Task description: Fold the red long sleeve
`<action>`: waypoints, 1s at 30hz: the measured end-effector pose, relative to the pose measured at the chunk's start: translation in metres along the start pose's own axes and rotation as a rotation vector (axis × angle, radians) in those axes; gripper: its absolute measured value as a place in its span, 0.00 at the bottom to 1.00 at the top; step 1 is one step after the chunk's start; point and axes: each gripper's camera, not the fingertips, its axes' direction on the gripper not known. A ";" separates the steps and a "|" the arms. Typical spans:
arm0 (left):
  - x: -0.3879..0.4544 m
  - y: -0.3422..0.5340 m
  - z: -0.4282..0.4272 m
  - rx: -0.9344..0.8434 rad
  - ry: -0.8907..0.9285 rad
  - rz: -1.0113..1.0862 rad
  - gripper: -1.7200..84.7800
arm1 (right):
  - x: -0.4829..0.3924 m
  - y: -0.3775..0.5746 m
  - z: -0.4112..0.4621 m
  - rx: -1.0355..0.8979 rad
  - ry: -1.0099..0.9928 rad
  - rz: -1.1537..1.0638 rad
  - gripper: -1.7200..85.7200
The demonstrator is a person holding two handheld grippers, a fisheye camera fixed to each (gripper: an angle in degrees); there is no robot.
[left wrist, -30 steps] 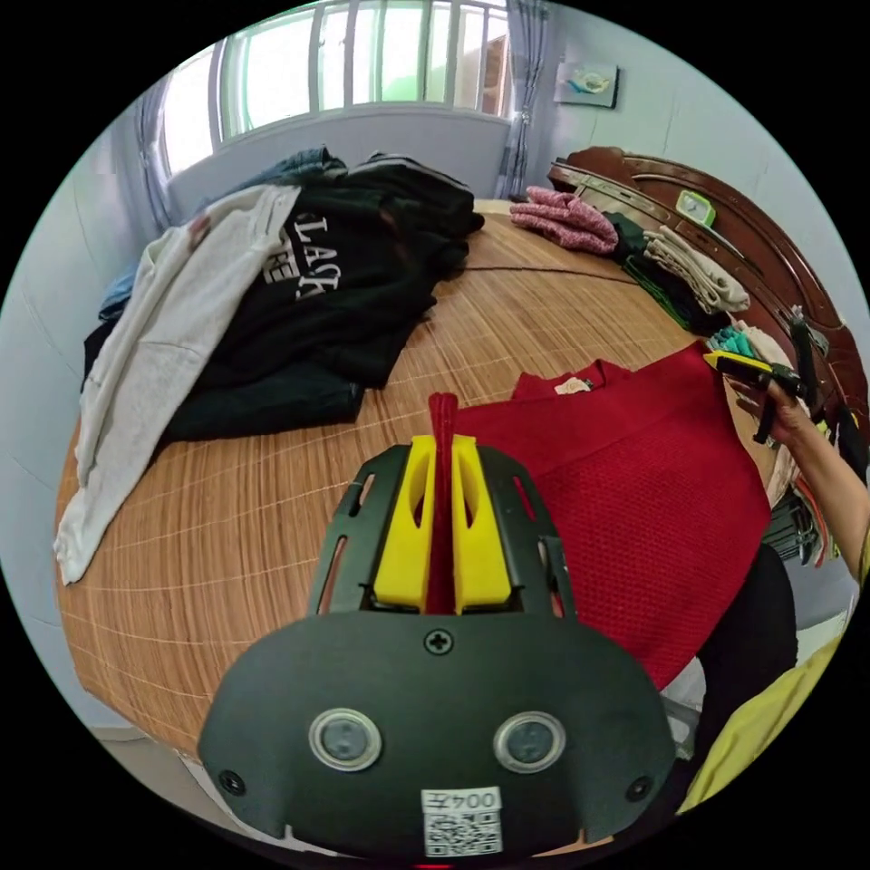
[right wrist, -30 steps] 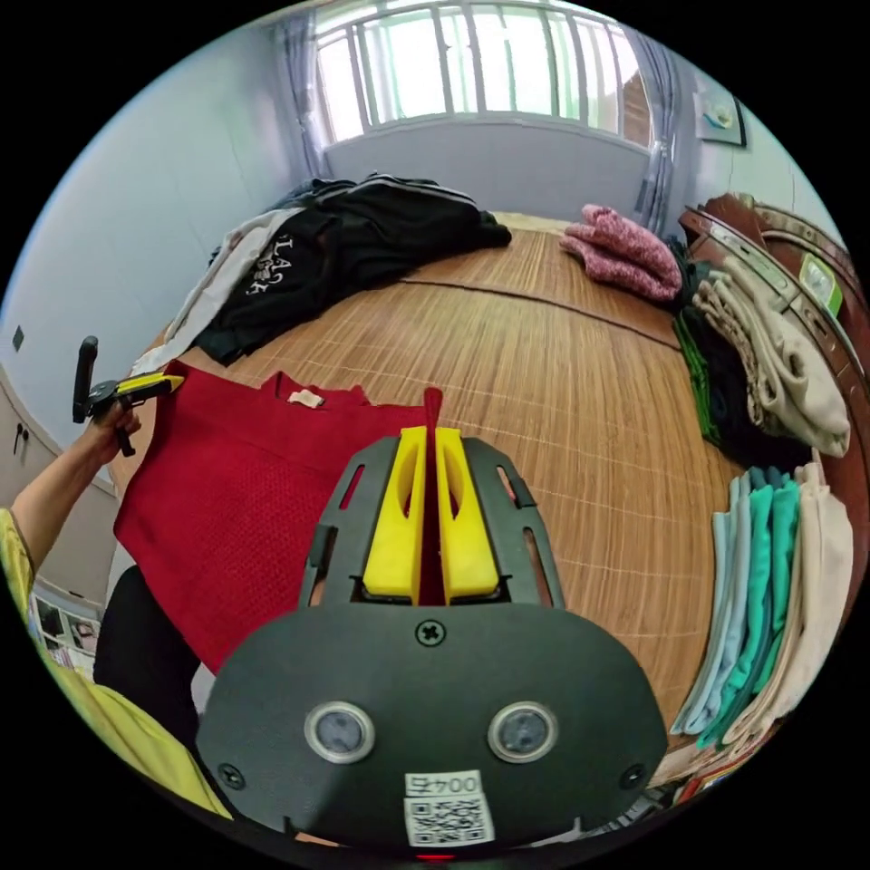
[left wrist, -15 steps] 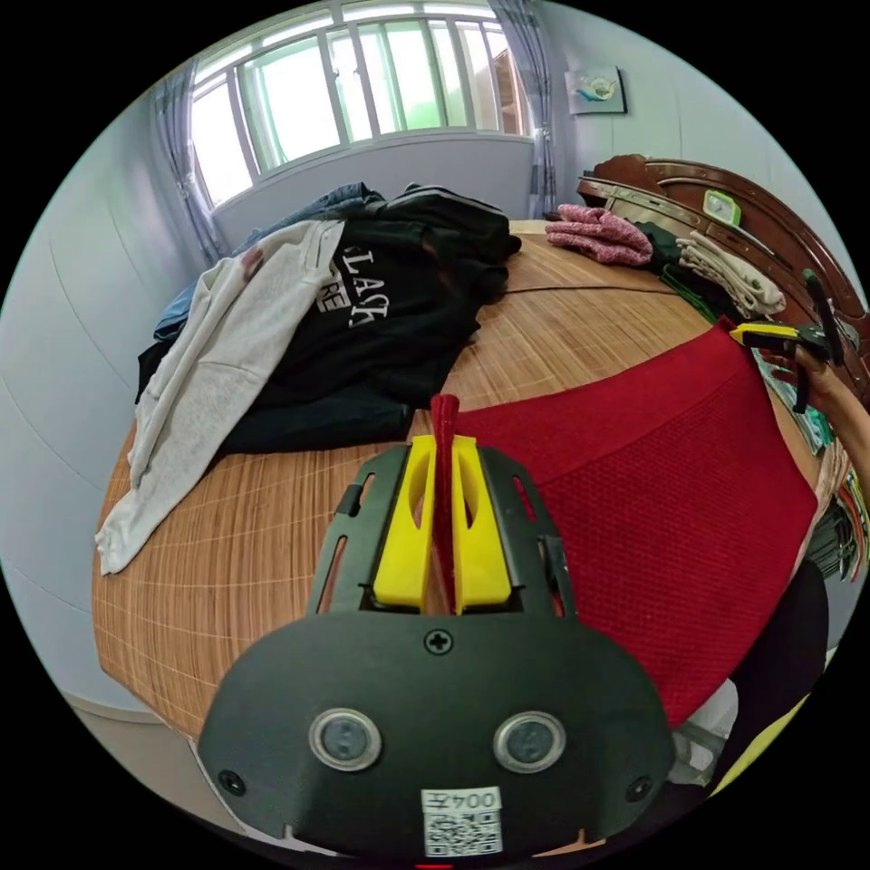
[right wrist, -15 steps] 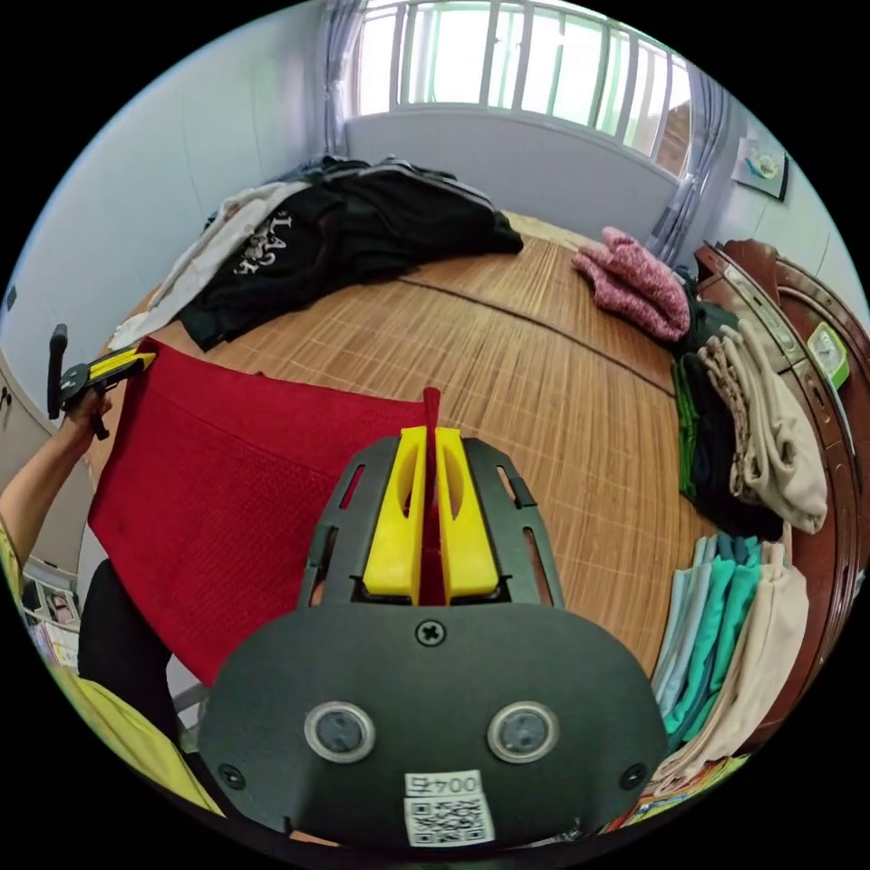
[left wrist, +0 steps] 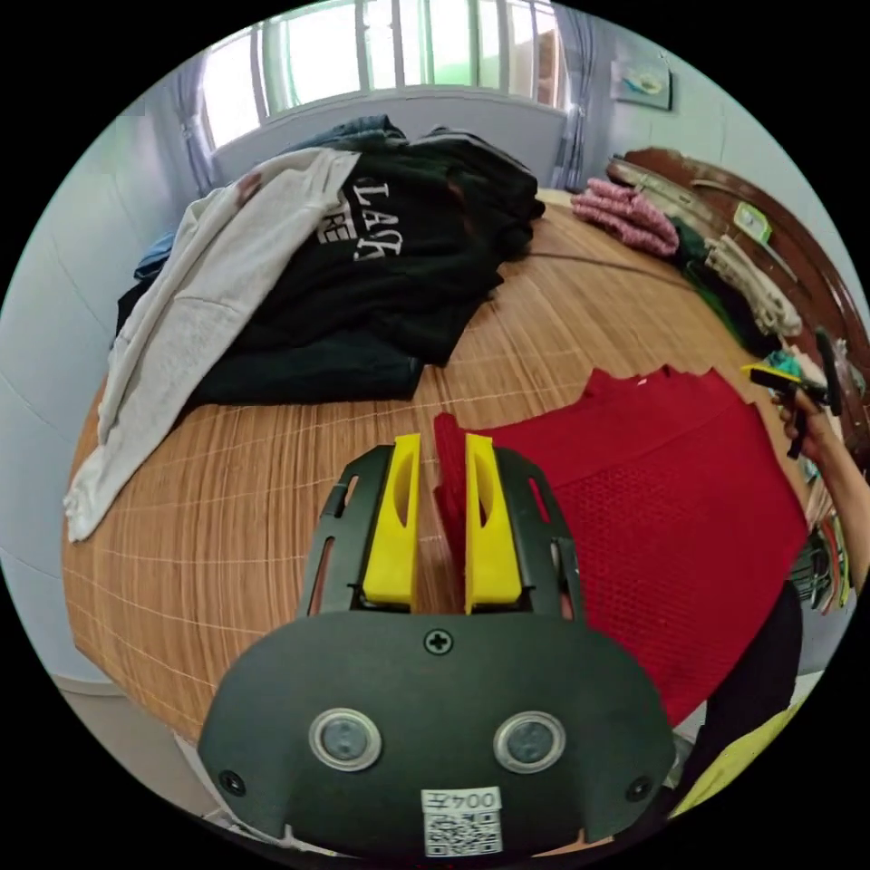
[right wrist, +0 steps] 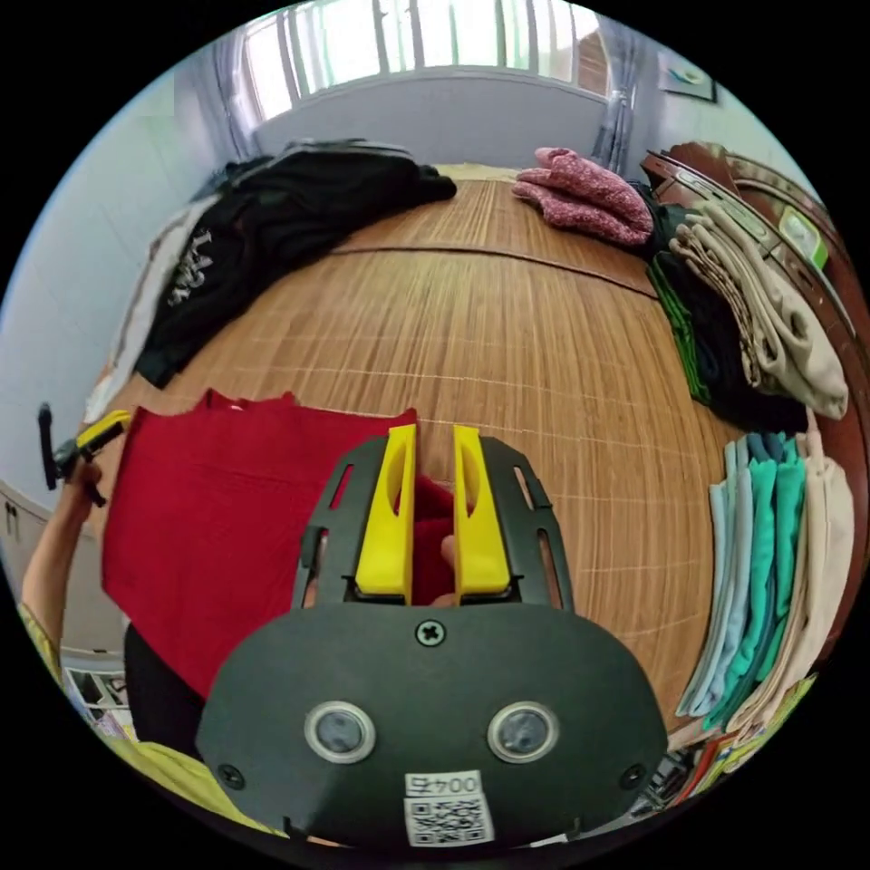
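I count one red shirt (left wrist: pixel 662 507), two tools, one dark clothes heap (left wrist: pixel 381 263) with a pale garment (left wrist: pixel 199 308) draped over it, one pink knit (left wrist: pixel 625 213), and folded stacks along the wooden headboard (right wrist: pixel 770 195).

The shirt lies flat on the bamboo mat (right wrist: pixel 507 344), at the mat's near edge, its collar toward the middle of the mat and its lower part hanging over the edge. Its long axis, as it lies, runs along that edge, from one tool to the other.

My left tool (left wrist: pixel 435 507) has its yellow jaws parted; a ridge of shirt cloth stands in the gap, leaning on one jaw only. My right tool (right wrist: pixel 424 507) is likewise spread, with bunched red cloth loose between its jaws.

In the left gripper view I see the right tool (left wrist: pixel 784 379) at the shirt's far corner, a hand (left wrist: pixel 802 426) wrapped round its grip, forearm reaching in from the mat's edge. In the right gripper view the left tool (right wrist: pixel 91 435) sits at the shirt's opposite corner.
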 end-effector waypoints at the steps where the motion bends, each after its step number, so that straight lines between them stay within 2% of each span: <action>1: -0.007 0.010 -0.017 0.041 0.026 -0.004 0.10 | 0.006 0.012 -0.023 0.022 -0.055 -0.004 0.10; 4: -0.019 0.054 -0.056 0.090 0.108 -0.006 0.10 | 0.014 0.060 -0.075 0.023 -0.139 -0.044 0.10; 8: -0.015 0.144 -0.089 0.069 0.245 -0.003 0.11 | 0.023 0.152 -0.122 0.008 -0.218 -0.029 0.10; 11: 0.000 0.206 -0.097 0.040 0.329 -0.002 0.12 | 0.026 0.218 -0.137 0.055 -0.226 -0.030 0.13; 14: 0.024 0.252 -0.099 0.039 0.335 0.045 0.15 | 0.024 0.263 -0.135 0.043 -0.225 -0.027 0.15; 20: 0.063 0.281 -0.084 -0.042 0.252 0.185 0.20 | 0.003 0.287 -0.117 0.016 -0.144 -0.117 0.16; 25: 0.070 0.274 -0.082 -0.011 0.225 0.205 0.21 | -0.006 0.288 -0.108 -0.012 -0.098 -0.151 0.15; 30: 0.083 0.263 -0.066 -0.073 0.213 0.283 0.21 | -0.023 0.284 -0.104 -0.063 -0.033 -0.259 0.15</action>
